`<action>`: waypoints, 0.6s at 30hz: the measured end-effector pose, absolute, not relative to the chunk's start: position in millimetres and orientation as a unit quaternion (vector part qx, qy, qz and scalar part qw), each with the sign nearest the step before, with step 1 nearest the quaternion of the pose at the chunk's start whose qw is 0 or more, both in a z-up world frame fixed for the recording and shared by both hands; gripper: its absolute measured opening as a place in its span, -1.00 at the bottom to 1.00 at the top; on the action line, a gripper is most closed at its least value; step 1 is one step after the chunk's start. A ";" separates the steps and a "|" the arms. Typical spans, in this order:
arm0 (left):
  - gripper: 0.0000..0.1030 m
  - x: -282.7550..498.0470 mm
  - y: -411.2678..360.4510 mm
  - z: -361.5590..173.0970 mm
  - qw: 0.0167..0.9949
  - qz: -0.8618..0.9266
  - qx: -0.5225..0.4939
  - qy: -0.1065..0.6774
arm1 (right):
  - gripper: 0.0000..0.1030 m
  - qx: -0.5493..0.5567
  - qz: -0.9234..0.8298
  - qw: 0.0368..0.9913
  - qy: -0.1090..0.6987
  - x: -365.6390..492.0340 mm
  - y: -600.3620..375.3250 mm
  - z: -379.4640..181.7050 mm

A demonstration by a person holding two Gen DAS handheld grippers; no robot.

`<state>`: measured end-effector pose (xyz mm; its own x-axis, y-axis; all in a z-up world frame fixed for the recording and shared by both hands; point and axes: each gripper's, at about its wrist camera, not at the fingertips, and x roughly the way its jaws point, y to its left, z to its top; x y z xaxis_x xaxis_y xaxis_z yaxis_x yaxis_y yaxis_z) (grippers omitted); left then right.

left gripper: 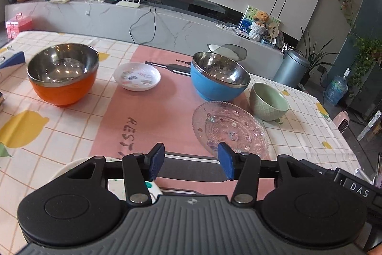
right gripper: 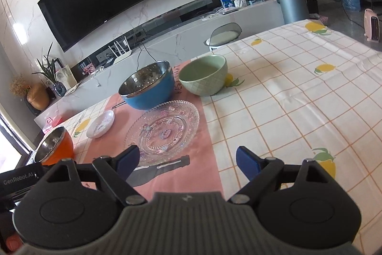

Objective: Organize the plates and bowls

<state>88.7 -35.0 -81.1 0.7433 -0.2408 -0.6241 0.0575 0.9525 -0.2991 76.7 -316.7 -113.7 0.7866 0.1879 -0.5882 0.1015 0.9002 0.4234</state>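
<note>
- The desk [left gripper: 59,135], under a lemon-print cloth with a pink runner down the middle, carries every dish; none is stacked yet, so I judge the sorting barely begun.
- The orange bowl [left gripper: 63,74] sits far left, steel-lined and empty; well apart from the others, it would suit as the base of a nest of bowls.
- The blue bowl [left gripper: 218,77] stands far right of the runner, also steel-lined and empty. Grip its rim rather than its round wall, which would likely slip.
- The glass plate [left gripper: 229,128] lies near right, just beside the blue bowl, with nothing on it. It lies flat and looks slick, so I'd slide a finger under its edge.
- The green bowl [left gripper: 268,100] sits just right of the glass plate, empty.
- The small white dish [left gripper: 136,76], printed inside, lies between the two steel bowls.
- A white plate [left gripper: 114,185] shows partly under the left gripper [left gripper: 191,159].
- Left gripper: jaws moderately apart, holding nothing.
- Right gripper [right gripper: 188,160]: jaws wide, holding nothing, hovering near the glass plate.
</note>
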 end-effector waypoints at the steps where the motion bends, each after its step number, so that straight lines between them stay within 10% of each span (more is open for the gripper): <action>1: 0.14 94.5 -37.4 -83.4 0.922 -0.081 -0.135 0.354 | 0.59 0.229 0.025 0.915 0.331 81.2 -318.6 -116.9; 8: 0.04 133.7 -41.6 -94.2 0.908 -0.073 -0.168 0.377 | 0.09 0.249 0.040 0.901 0.353 114.9 -320.5 -131.7; 18: -0.05 180.1 -43.7 -122.0 0.886 -0.064 -0.215 0.406 | -0.09 0.280 0.053 0.881 0.378 174.3 -334.1 -152.5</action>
<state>180.1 -43.7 -122.0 0.6627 -0.2870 -0.6917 -0.0618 0.8996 -0.4324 174.3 -334.1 -152.5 0.7081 0.3057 -0.6366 0.1186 0.8372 0.5339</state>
